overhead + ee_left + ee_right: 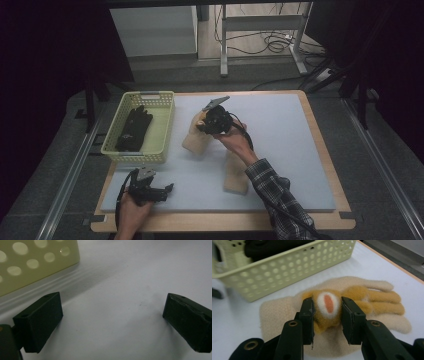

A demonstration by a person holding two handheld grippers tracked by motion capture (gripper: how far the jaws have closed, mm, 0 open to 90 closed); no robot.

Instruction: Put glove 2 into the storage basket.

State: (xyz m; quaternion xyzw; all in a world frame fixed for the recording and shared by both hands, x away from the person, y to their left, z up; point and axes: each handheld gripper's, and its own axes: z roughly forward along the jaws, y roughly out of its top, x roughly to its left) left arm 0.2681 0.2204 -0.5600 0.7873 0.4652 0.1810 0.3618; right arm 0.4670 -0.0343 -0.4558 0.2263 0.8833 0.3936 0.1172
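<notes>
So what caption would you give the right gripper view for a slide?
Right hand-held gripper pinches the fuzzy tan glove beside the yellow basket.

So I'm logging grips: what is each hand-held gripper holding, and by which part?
The right hand-held gripper pinches the beige glove by its orange patch; the left hand-held gripper holds nothing.

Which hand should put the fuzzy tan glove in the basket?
The right. Its gripper is already shut on the tan glove, just beside the yellow basket. The left gripper sits open over bare mat, holding nothing.
</notes>
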